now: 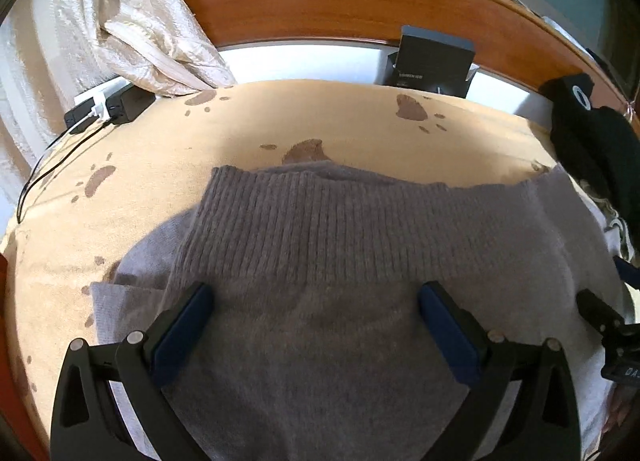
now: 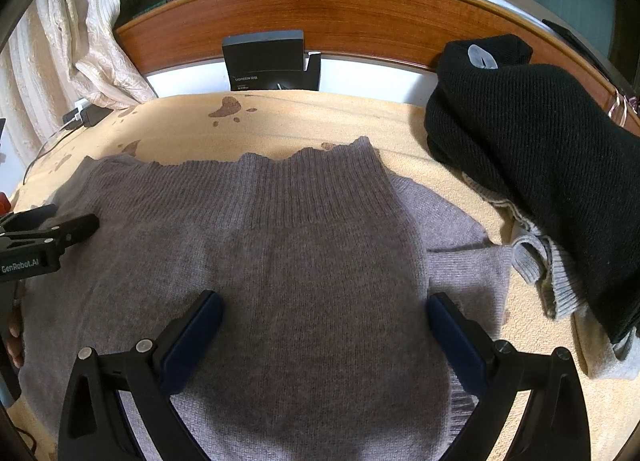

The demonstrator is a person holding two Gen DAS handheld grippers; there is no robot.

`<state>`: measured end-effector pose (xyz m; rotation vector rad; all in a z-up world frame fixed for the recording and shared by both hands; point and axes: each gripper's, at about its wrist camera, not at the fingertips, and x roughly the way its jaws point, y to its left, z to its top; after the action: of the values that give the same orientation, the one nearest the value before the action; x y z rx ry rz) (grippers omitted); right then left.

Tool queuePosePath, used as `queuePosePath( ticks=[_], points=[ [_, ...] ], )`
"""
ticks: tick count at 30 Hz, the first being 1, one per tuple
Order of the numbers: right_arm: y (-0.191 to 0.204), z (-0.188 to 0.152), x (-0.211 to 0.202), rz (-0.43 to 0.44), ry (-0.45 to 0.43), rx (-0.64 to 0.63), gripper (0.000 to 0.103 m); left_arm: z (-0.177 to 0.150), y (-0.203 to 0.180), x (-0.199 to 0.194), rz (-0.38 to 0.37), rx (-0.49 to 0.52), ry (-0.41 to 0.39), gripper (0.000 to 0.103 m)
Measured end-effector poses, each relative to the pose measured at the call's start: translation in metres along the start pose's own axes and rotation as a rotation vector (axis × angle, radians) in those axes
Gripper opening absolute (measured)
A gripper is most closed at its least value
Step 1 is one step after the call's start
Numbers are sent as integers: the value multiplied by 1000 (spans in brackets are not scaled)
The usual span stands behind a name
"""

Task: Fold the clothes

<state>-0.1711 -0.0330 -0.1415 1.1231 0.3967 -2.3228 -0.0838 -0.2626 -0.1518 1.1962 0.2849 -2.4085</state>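
Observation:
A grey-mauve knit sweater (image 1: 320, 253) (image 2: 304, 245) lies folded on a tan blanket, its ribbed hem band at the far side. A sleeve sticks out at its right (image 2: 468, 261). My left gripper (image 1: 314, 301) is open just above the sweater's left part, nothing between its blue pads. My right gripper (image 2: 324, 311) is open over the sweater's right part, pads wide apart and holding nothing. The left gripper's body (image 2: 44, 241) shows at the left edge of the right wrist view, and the right gripper's body (image 1: 608, 325) at the right edge of the left wrist view.
The tan blanket (image 1: 160, 165) with brown paw prints covers the surface. A black knit garment (image 2: 540, 165) lies on grey clothes (image 2: 548, 273) at the right. A dark box (image 2: 266, 61) stands against the wooden board (image 2: 360, 17). Chargers with cables (image 1: 104, 105) and a cream curtain (image 1: 120, 21) at the left.

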Motion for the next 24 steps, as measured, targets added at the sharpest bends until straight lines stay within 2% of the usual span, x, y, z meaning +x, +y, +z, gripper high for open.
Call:
queuePosePath(
  ticks=[4, 12, 19, 21, 24],
  points=[
    [1, 0, 0, 0, 0, 1, 103, -1, -3, -2, 14, -1, -6, 102],
    [3, 0, -1, -3, 1, 4, 103, 3, 4, 0, -32, 41, 5, 103],
    [3, 0, -1, -1, 1, 2, 103, 6, 5, -1, -28, 53, 12, 103],
    [3, 0, -1, -1, 0, 2, 103, 5, 5, -6, 5, 41, 4, 103],
    [2, 0, -1, -1, 0, 3, 103, 0, 1, -29, 121, 42, -62, 103]
  ],
)
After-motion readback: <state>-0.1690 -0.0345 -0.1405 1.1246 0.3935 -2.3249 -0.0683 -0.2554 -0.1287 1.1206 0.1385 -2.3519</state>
